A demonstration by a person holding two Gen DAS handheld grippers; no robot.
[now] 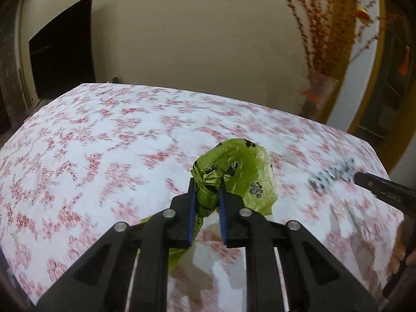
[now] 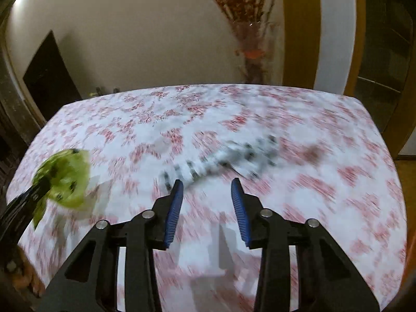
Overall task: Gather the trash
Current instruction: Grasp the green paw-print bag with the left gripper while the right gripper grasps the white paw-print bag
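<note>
Floral tablecloth (image 1: 104, 135) fills the scene. Left gripper (image 1: 206, 189) clamps the green bag (image 1: 244, 171), ready for trash. Right gripper (image 2: 207, 182), tongs apart, faces a crumpled wrapper (image 2: 228, 158) at twelve o'clock.

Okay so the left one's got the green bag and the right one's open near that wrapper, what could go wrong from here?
1. The left gripper pinches only a bunched fold of the green paw-print bag, so the thin plastic might slip free or tear.
2. The right gripper is open with the black-and-white wrapper just past its fingers; closing now might miss it or nudge it away.
3. Both views are motion-blurred, so aim may be off.
</note>
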